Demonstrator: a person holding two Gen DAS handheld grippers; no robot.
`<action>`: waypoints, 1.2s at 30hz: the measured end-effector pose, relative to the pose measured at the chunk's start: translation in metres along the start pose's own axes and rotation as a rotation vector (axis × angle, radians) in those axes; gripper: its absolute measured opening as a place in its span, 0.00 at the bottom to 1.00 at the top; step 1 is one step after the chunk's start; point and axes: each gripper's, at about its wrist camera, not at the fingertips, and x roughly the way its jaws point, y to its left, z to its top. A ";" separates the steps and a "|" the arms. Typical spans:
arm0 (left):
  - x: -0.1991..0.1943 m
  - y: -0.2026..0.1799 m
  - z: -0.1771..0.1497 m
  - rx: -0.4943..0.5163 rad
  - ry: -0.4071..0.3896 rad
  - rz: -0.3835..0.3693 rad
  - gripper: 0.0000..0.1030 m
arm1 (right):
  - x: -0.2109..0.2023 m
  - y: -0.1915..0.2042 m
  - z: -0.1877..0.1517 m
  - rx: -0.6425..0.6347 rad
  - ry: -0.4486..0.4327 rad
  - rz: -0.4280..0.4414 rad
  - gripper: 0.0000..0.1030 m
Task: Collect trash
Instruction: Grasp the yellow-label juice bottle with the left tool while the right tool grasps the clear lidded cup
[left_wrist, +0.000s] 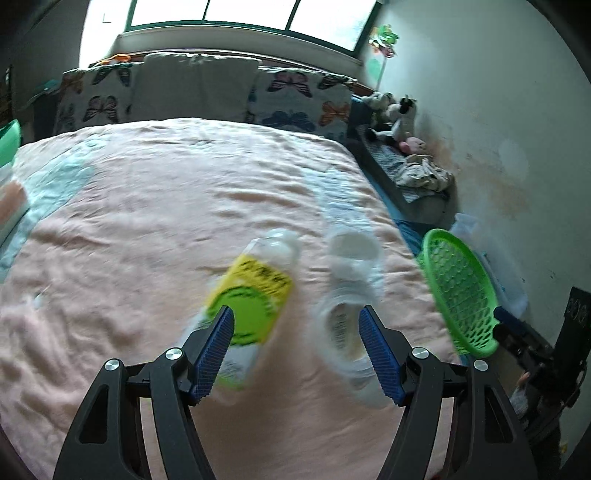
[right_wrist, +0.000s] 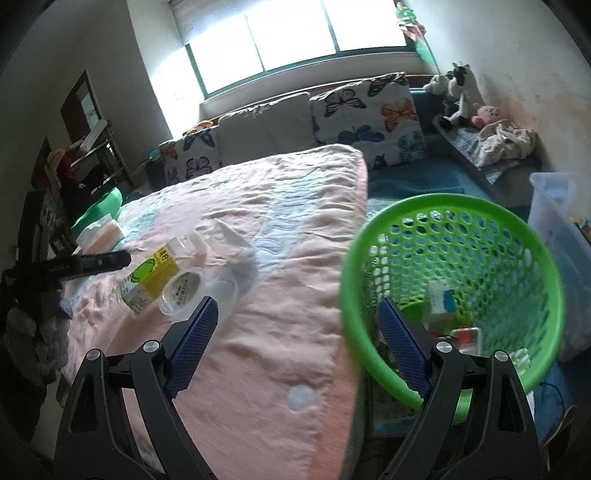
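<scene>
Perforated green plastic basket (right_wrist: 480, 236); rumpled pink cloth blanket (left_wrist: 147, 221); clear plastic bottle (left_wrist: 255, 295).

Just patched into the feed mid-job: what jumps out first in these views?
The bright green basket hangs off the bed's right edge, its rim between the right tongs, with trash already inside. On the pink bedspread, a yellow-labelled bottle and a clear cup lie side by side ahead of the open left tongs.

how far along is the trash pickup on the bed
Partly done. The green basket already holds a few cartons and wrappers. In hand: the right hand-held gripper seems to hold the basket by its rim, while the left hand-held gripper is open and empty over the bed. Left: the yellow-labelled bottle and the clear cup.
</scene>
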 end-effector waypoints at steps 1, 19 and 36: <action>-0.001 0.005 -0.002 -0.002 -0.001 0.006 0.65 | 0.003 0.004 0.001 -0.005 0.003 0.002 0.85; -0.017 0.051 -0.037 -0.019 -0.010 0.032 0.68 | 0.056 0.091 0.007 -0.164 0.089 0.121 0.80; -0.016 0.065 -0.054 -0.003 0.010 0.038 0.68 | 0.110 0.136 -0.006 -0.316 0.163 0.075 0.74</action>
